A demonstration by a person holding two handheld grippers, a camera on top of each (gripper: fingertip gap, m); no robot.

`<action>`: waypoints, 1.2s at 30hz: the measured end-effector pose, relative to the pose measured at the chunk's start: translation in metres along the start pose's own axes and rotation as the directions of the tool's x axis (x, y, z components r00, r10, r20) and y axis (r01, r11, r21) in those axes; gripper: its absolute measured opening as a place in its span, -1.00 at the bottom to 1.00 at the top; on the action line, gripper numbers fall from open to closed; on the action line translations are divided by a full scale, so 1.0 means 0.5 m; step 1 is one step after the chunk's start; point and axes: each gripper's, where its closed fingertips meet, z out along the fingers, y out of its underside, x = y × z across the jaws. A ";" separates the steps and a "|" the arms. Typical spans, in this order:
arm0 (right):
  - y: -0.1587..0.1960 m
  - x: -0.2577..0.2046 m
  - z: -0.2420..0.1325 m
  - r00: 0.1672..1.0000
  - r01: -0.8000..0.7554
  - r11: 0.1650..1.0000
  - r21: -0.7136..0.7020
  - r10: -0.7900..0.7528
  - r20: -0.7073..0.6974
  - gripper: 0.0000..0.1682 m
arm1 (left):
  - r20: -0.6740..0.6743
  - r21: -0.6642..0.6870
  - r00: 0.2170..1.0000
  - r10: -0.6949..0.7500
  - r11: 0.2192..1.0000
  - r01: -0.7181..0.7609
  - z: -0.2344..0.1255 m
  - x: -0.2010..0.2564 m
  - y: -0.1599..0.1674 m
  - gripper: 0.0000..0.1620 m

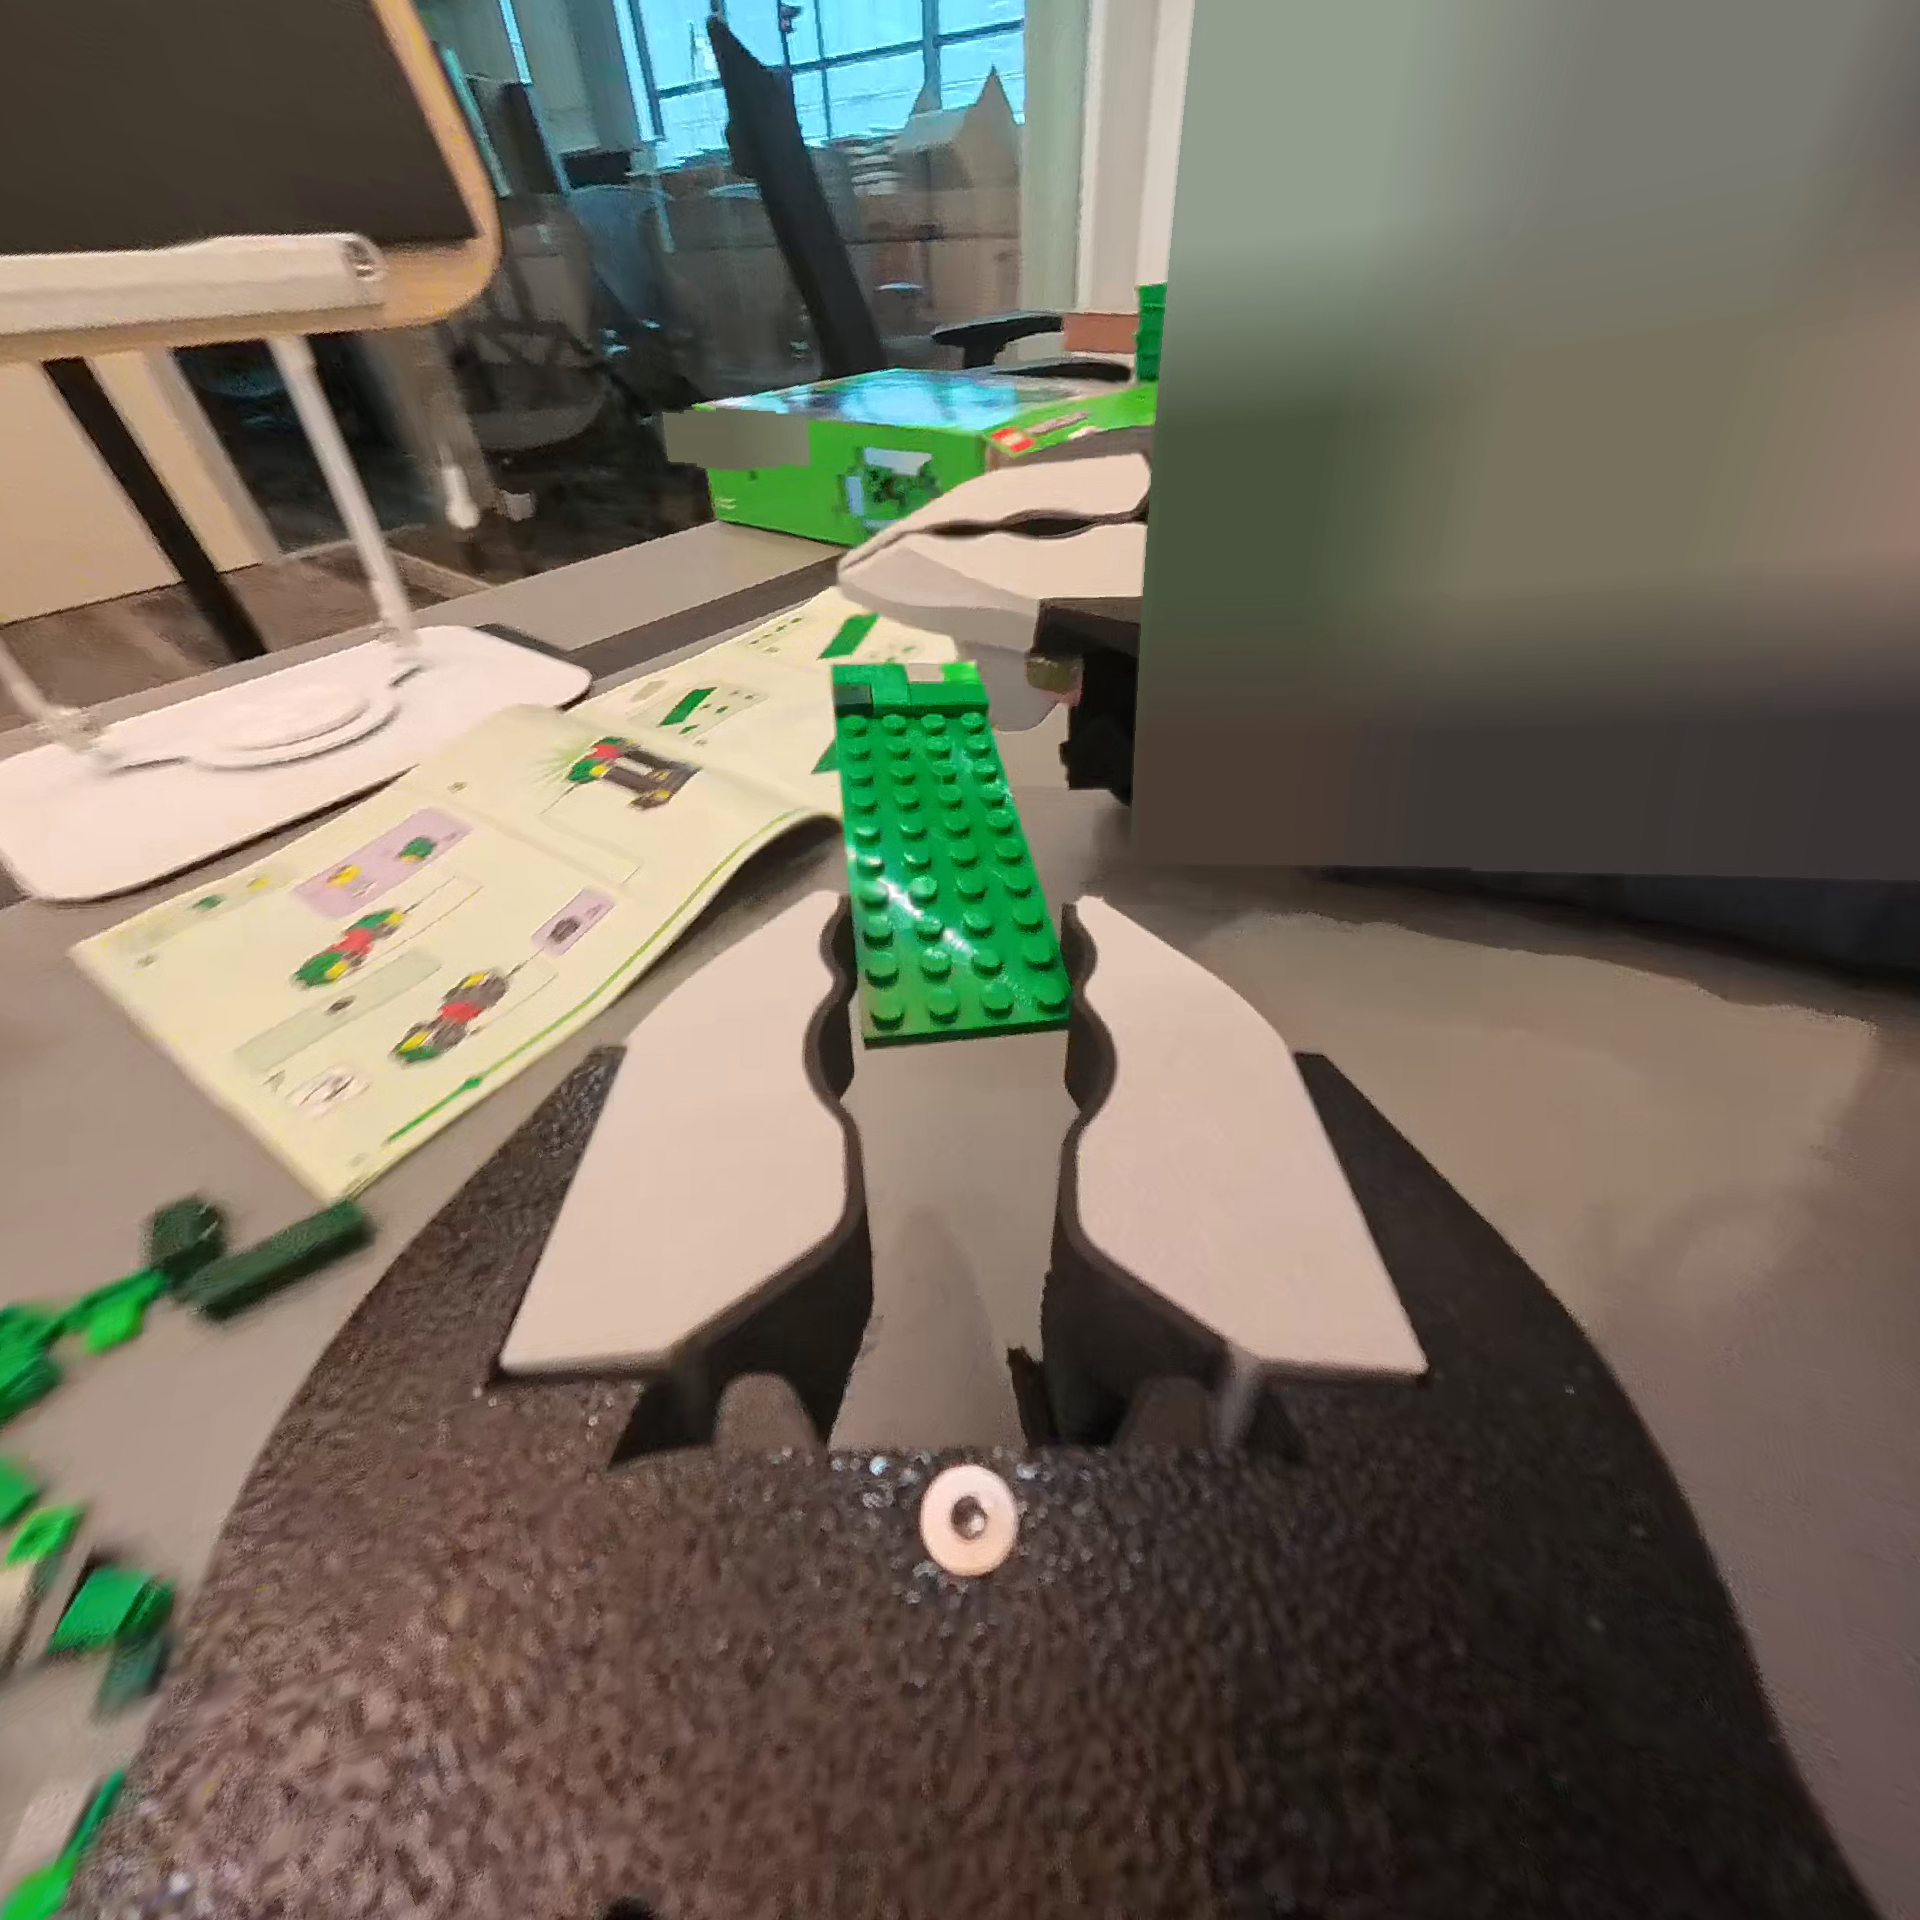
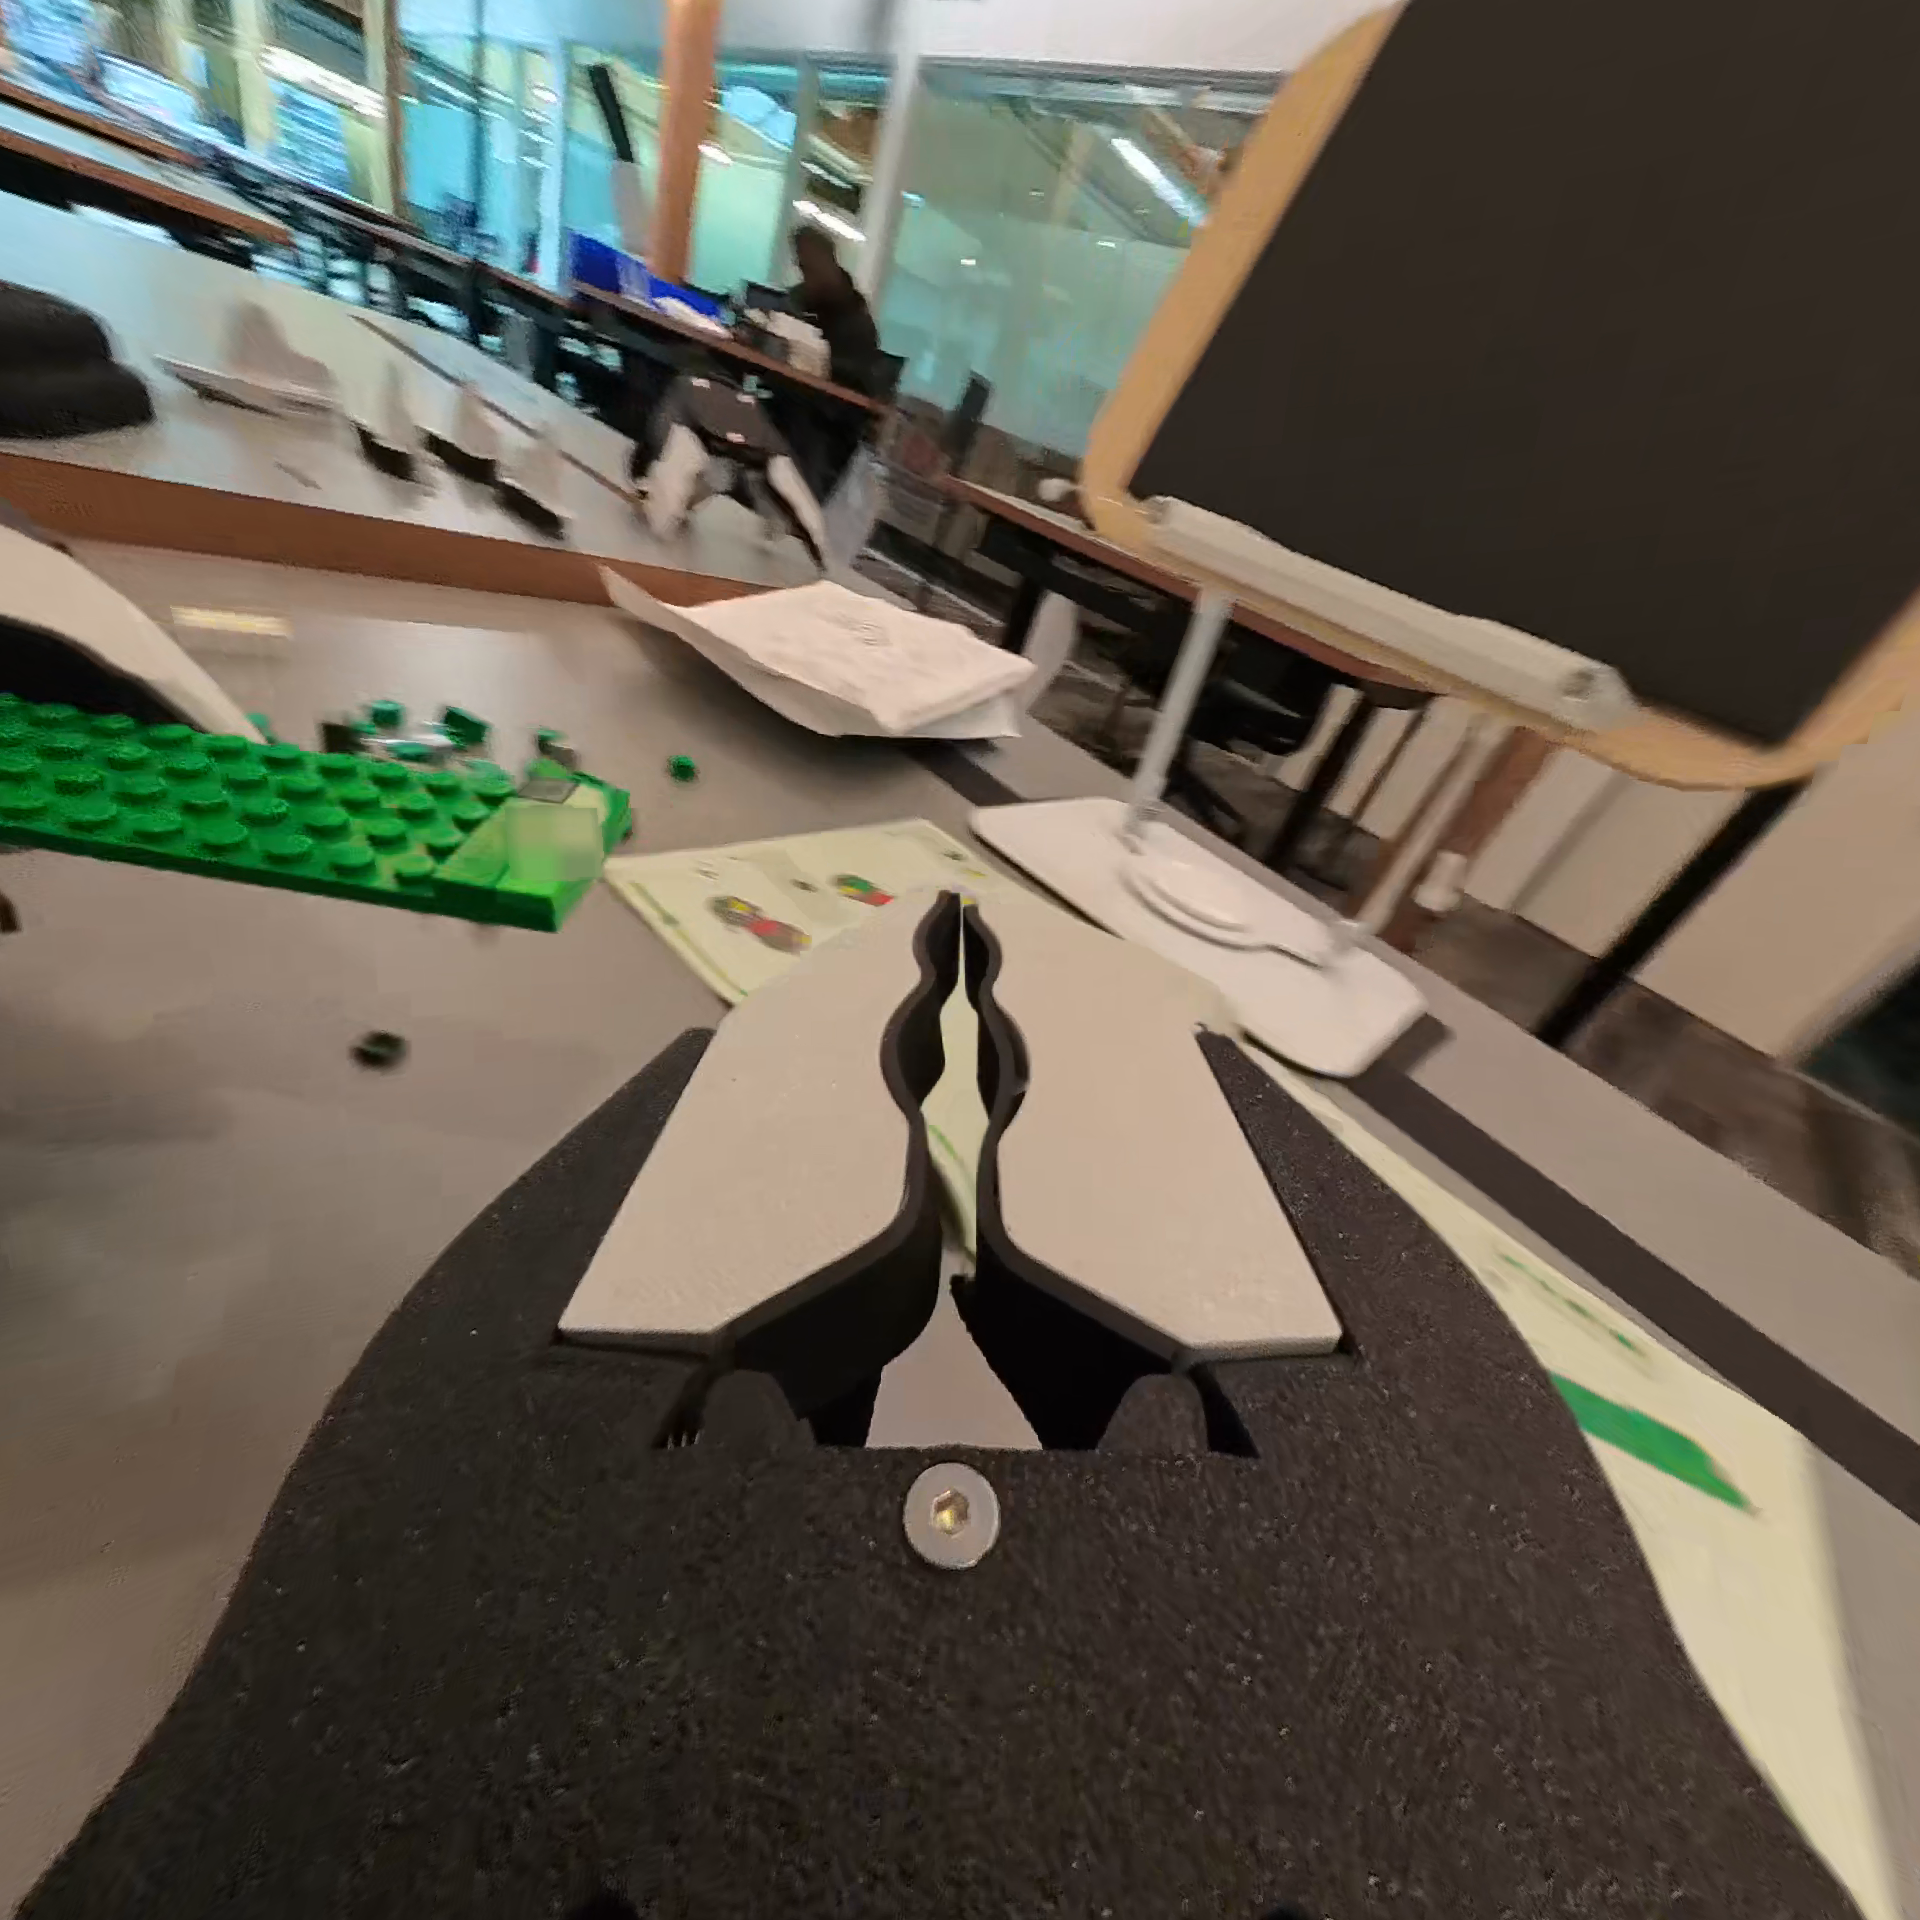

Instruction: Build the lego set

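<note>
Left gripper (image 1: 961, 925) clamps a flat green studded Lego plate (image 1: 951, 868) above a grey table (image 1: 1558, 1091).

An open pale-green instruction booklet (image 1: 436, 935) lies left; the right gripper (image 1: 862, 566) meets the plate's far end.

Both wrist views low over the table, close — sharing green baseplate (image 1: 951, 862) (image 2: 281, 810), instruction booklet (image 1: 436, 914) (image 2: 790, 904)

grey laminate table (image 2: 312, 1195) | long wood-edged desks (image 2: 343, 520) behind it | glass partition walls (image 2: 1039, 208) beyond | black office chair (image 1: 790, 208)
</note>
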 end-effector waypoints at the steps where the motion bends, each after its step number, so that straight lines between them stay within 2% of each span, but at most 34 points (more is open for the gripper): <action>1: -0.006 -0.025 0.020 0.999 -0.005 1.000 0.000 0.005 0.044 -1.00 | 0.025 -0.001 1.000 0.001 1.000 -0.001 -0.022 -0.006 0.004 -0.54; 5: -0.034 -0.139 0.116 0.961 0.009 1.000 -0.023 -0.002 0.275 -1.00 | 0.135 -0.008 0.991 0.013 1.000 -0.012 -0.105 -0.041 0.017 -0.54; 8: -0.023 -0.249 0.186 0.822 0.076 0.991 -0.113 0.002 0.570 -0.93 | 0.183 -0.020 0.983 0.024 1.000 -0.021 -0.156 -0.065 0.028 -0.54; 11: -0.002 -0.305 0.242 0.704 0.151 0.973 -0.177 0.020 0.710 -0.88 | 0.207 -0.036 0.977 0.041 0.999 -0.034 -0.196 -0.083 0.039 -0.54; 17: 0.057 -0.344 0.296 0.571 0.349 0.891 -0.291 0.044 0.820 -0.86 | 0.233 -0.029 0.972 0.037 0.999 -0.031 -0.225 -0.108 0.042 -0.54; 24: 0.088 -0.361 0.325 0.483 0.493 0.826 -0.272 0.000 0.876 -0.76 | 0.220 -0.025 0.975 0.030 0.999 -0.025 -0.224 -0.107 0.042 -0.54; 33: 0.086 -0.377 0.336 0.401 0.506 0.812 -0.292 0.079 0.913 -0.78 | 0.203 -0.029 0.979 0.023 0.999 -0.018 -0.220 -0.104 0.043 -0.54; 36: 0.086 -0.378 0.336 0.402 0.498 0.812 -0.304 0.094 0.911 -0.82 | 0.204 -0.027 0.979 0.016 1.000 -0.011 -0.221 -0.106 0.043 -0.54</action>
